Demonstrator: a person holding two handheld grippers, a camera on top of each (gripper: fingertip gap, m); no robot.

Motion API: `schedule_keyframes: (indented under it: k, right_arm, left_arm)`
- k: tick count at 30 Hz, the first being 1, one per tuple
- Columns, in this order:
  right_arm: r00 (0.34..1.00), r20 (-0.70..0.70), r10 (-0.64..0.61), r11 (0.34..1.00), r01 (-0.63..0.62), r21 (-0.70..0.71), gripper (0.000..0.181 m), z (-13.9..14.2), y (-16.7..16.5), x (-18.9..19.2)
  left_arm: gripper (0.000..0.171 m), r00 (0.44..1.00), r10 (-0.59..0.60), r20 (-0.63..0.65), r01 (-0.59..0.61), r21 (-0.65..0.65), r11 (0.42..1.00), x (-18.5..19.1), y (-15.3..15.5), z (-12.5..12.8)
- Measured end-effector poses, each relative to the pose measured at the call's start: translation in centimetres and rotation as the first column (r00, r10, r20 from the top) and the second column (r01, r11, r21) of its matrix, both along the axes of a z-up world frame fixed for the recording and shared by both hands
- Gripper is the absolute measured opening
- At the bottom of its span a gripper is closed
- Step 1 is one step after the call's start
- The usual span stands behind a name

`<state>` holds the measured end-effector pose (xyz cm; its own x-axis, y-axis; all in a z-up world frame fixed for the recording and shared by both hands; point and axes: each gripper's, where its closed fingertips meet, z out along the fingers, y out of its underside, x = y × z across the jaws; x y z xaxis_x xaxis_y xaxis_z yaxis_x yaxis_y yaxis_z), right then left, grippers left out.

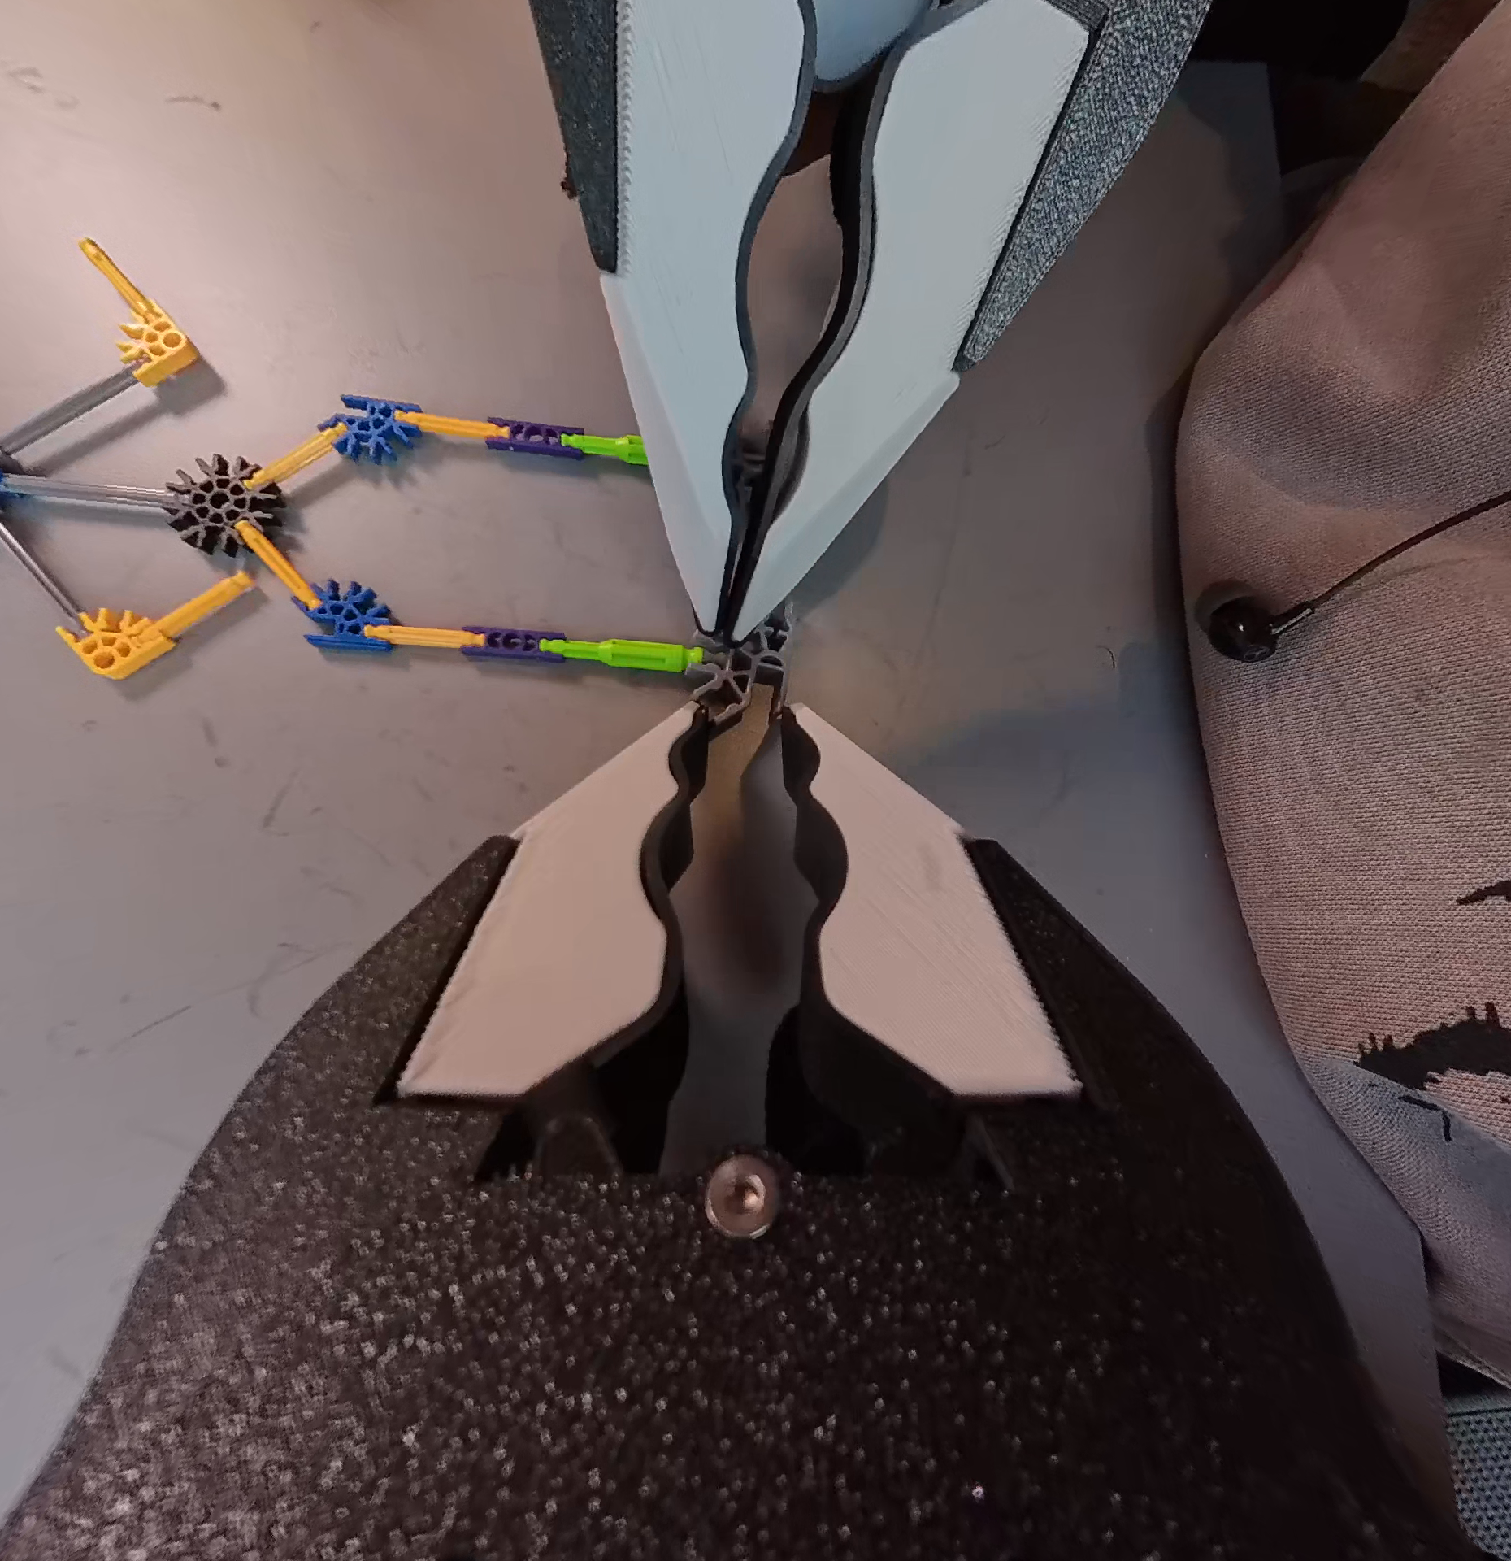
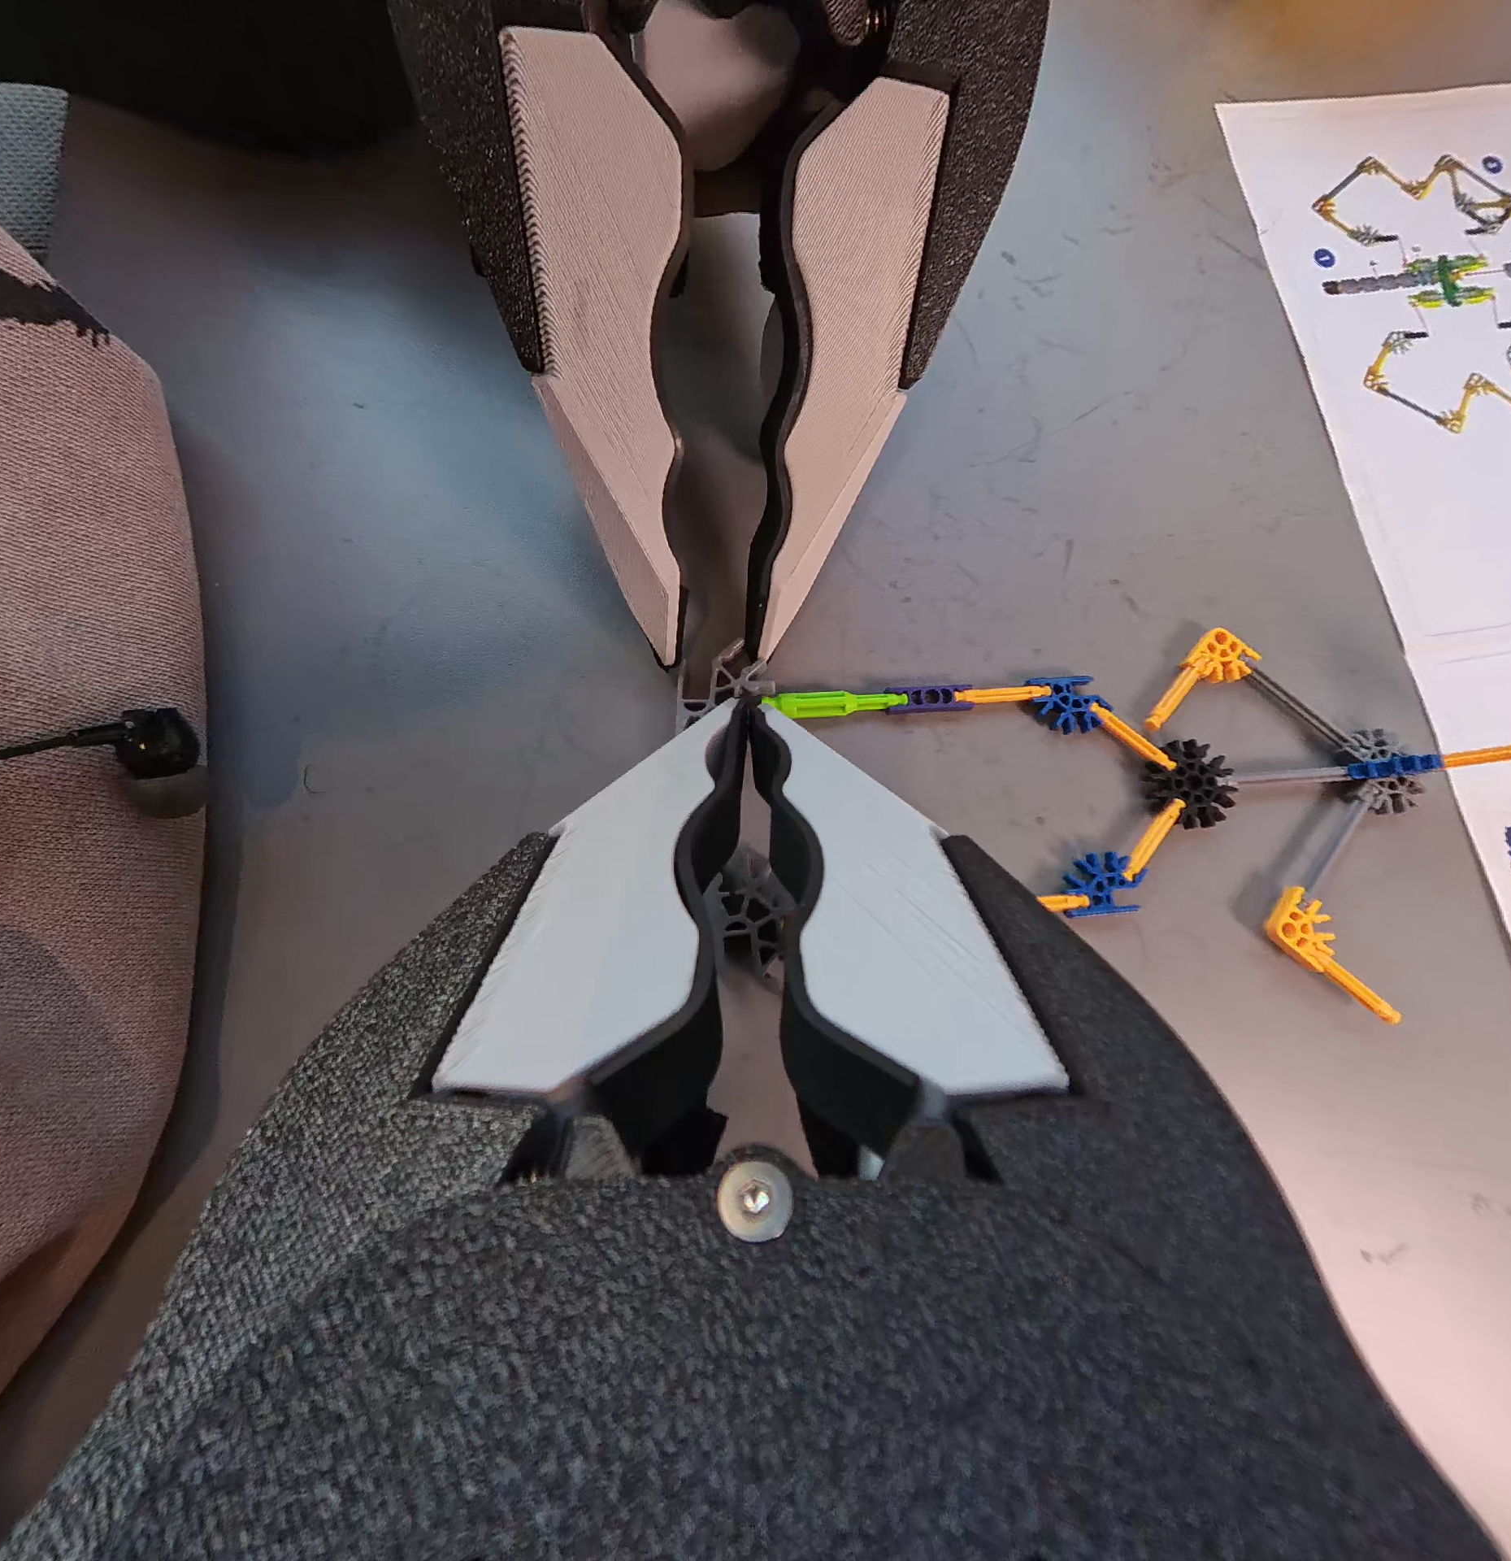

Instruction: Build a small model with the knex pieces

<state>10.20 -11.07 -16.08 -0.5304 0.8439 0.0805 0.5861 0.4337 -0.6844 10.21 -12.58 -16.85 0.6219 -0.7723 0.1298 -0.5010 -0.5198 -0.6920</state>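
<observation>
Your left hand-held gripper (image 1: 739, 705) pinches the grey connector (image 1: 739, 667) at the green rod (image 1: 621, 655) tip; your right hand-held gripper (image 2: 747, 718) is clamped on a second grey connector (image 2: 747, 916). Light, rigid plastic, I'd judge; hold the hubs. Beyond, the rod model (image 2: 1191, 781) lies on the surface (image 2: 397, 507).

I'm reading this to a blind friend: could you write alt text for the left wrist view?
Two grippers meet tip to tip over a small grey connector on a grey table: the left gripper from below, slightly open around it, the right gripper from above, pinched shut. A green rod links the connector to a colourful toy rod structure lying to the left.
</observation>
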Motion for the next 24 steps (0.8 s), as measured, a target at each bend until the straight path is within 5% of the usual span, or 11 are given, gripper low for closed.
schedule_keyframes:
  k: [24]
  right_arm:
    - [0.996, 0.070, -0.051, 0.998, 0.053, -0.034, 0.000, -0.01, 0.33, -0.56]
  left_arm:
    - [0.017, 0.998, 0.047, 0.036, -0.046, -0.018, 0.999, -0.47, 0.57, 0.03]
